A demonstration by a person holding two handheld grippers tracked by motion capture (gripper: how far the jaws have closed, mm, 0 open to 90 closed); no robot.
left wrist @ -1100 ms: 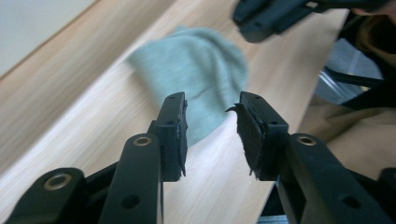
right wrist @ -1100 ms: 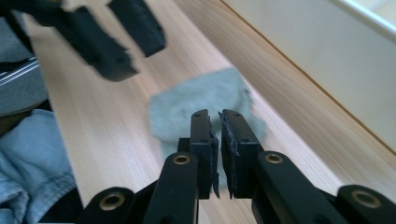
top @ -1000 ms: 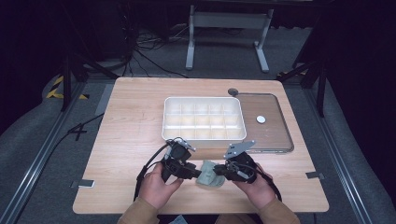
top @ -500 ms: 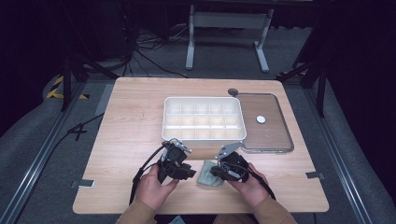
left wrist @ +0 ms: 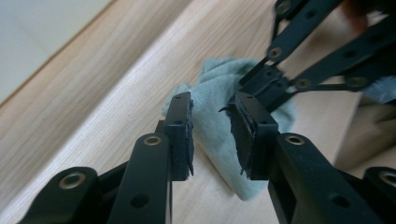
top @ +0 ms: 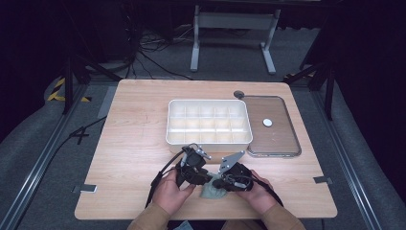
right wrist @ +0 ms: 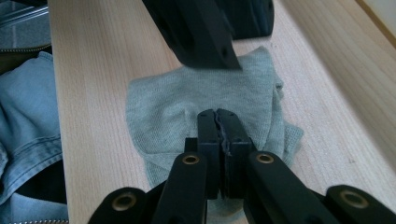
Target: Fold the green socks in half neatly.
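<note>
1. Looking down from the high view: pale green-grey cloth [top: 212, 190] lying on the counter [top: 129, 143] near its front edge, between the left tool [top: 207, 178] and the right tool [top: 216, 182], both touching or just above it. White compartment tray [top: 208, 122] farther back, clear lid [top: 273, 125] beside it, both well apart from the cloth. Long axis of the cloth hard to judge from here; too small and half covered.

2. Seen along the left tool [left wrist: 212, 135]: jaws parted, straddling a raised fold of the cloth [left wrist: 210, 135] without pinching it yet. Fold running away from the camera toward the far linkage of the other tool.

3. Seen along the right tool [right wrist: 218, 123]: jaws shut tight on a pinch of cloth [right wrist: 177, 105] near its middle, fabric puckered toward the tips. Knit, sock-like piece, longer across the frame than along it, rumpled at the right side.

4. Handling, as a judgement: light, limp, not slippery, not fragile; sure to sag and bunch when lifted. Best taken at an edge or corner rather than mid-panel, so as to spread it flat.
</note>
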